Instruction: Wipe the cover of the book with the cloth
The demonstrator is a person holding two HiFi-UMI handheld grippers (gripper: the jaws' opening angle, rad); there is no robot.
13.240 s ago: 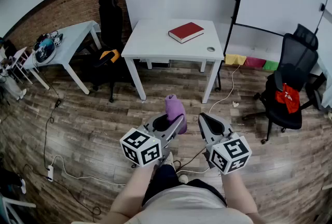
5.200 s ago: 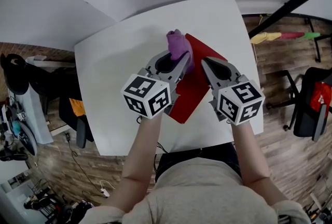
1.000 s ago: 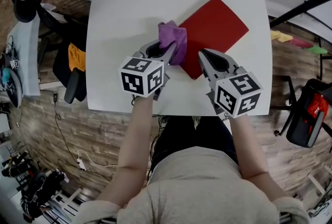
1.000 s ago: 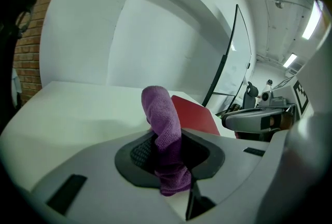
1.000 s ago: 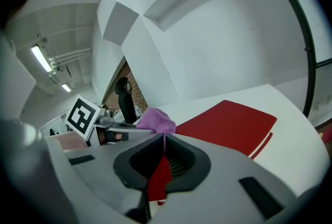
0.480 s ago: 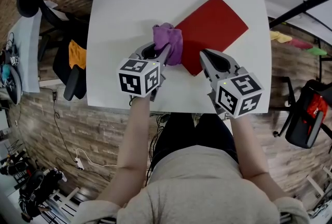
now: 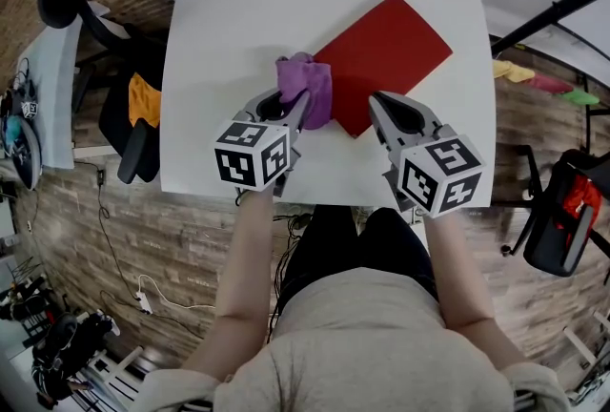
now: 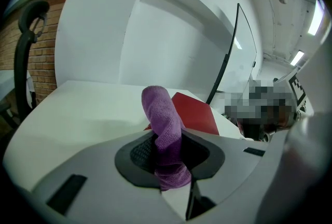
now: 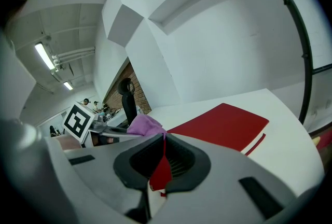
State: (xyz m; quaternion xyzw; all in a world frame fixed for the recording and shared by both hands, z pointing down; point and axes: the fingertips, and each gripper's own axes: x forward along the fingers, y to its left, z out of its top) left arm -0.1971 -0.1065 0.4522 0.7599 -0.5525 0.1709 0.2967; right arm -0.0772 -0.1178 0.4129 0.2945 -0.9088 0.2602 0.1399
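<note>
A red book [image 7: 386,57] lies at an angle on the white table [image 7: 219,38]. My left gripper [image 7: 303,102] is shut on a purple cloth [image 7: 305,86], which rests at the book's left corner, partly over the table. In the left gripper view the cloth [image 8: 163,119] stands up between the jaws, with the book [image 8: 194,114] just behind it. My right gripper [image 7: 374,102] is shut with nothing in it, its tip at the book's near edge. The right gripper view shows the book [image 9: 223,127] ahead and the cloth [image 9: 144,125] to the left.
A black office chair [image 7: 67,0] and an orange item [image 7: 143,100] stand left of the table. Another black chair holding something red [image 7: 562,210] is at the right. A dark pole [image 7: 553,10] runs past the table's right side. White walls lie beyond the table.
My left gripper has slid the cloth leftwards and a little nearer, from on the book's cover to its left corner. The right gripper has stayed put.
</note>
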